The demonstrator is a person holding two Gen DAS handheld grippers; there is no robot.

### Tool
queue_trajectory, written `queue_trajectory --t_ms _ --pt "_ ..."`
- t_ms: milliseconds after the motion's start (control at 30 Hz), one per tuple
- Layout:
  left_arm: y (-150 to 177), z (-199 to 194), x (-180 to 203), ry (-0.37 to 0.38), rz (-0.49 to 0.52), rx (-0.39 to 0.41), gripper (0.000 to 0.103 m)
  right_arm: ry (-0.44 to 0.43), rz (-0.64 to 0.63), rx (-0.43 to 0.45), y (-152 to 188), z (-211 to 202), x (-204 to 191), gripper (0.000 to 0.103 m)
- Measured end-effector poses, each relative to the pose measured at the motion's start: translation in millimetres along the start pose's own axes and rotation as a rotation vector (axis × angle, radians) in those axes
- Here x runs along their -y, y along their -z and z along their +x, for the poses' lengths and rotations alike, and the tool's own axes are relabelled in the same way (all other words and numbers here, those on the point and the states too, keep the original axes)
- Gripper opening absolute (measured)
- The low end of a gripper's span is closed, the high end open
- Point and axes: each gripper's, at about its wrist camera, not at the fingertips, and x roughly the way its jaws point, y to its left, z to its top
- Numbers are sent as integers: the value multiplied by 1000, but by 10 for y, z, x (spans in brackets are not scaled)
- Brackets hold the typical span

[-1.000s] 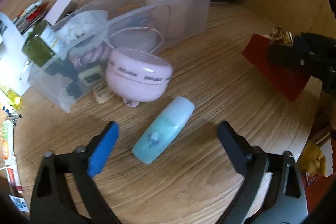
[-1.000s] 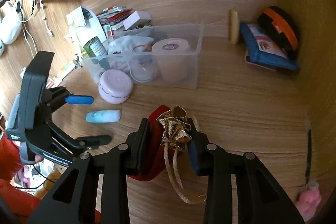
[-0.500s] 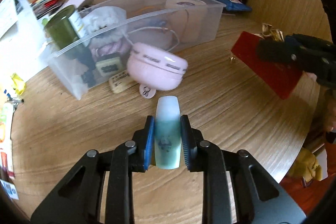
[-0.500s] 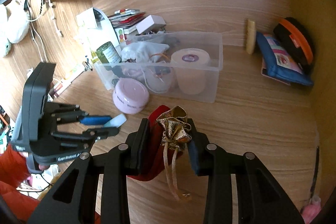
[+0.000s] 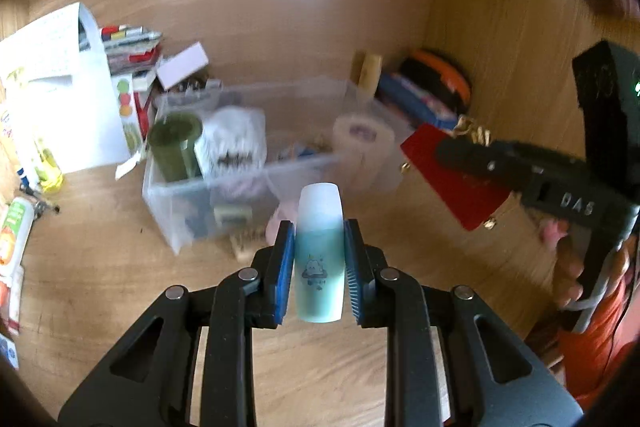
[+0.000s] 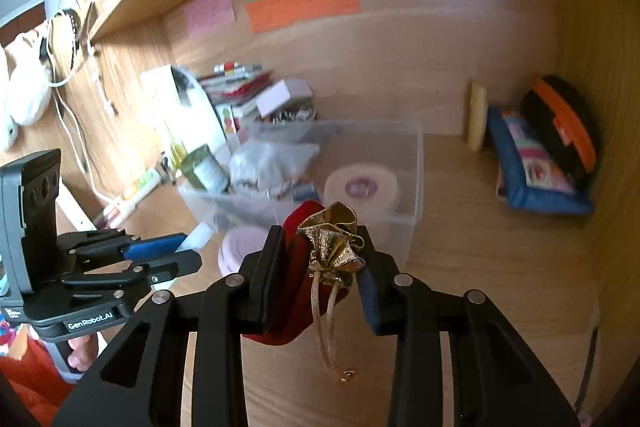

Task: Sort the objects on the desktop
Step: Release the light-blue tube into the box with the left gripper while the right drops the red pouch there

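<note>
My left gripper (image 5: 319, 259) is shut on a small teal bottle with a white cap (image 5: 320, 251) and holds it in the air in front of the clear plastic bin (image 5: 168, 203). My right gripper (image 6: 324, 259) is shut on a red pouch with a gold drawstring top (image 6: 332, 247), also lifted, near the bin's right end (image 6: 416, 163). In the left wrist view the pouch (image 5: 448, 175) and right gripper (image 5: 452, 151) are at right. In the right wrist view the left gripper (image 6: 188, 247) is at left. A pink round case (image 6: 236, 251) lies before the bin.
The bin holds a tape roll (image 6: 360, 187), a green jar (image 5: 174, 143), a white bag (image 5: 232, 143) and small items. Papers and boxes (image 5: 132, 51) are stacked at back left. A blue pouch (image 6: 536, 175) and an orange-black case (image 6: 560, 123) lie at back right.
My left gripper closed on the teal bottle and lifted it off the desk toward the bin. My right gripper rose with the red pouch.
</note>
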Motion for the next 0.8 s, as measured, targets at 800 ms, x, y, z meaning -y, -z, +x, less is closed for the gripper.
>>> queue_trajectory --t_ms 800 --pt "-761 620 -406 -9 -50 31 24 -5 -23 -72 -585 1091 6 32"
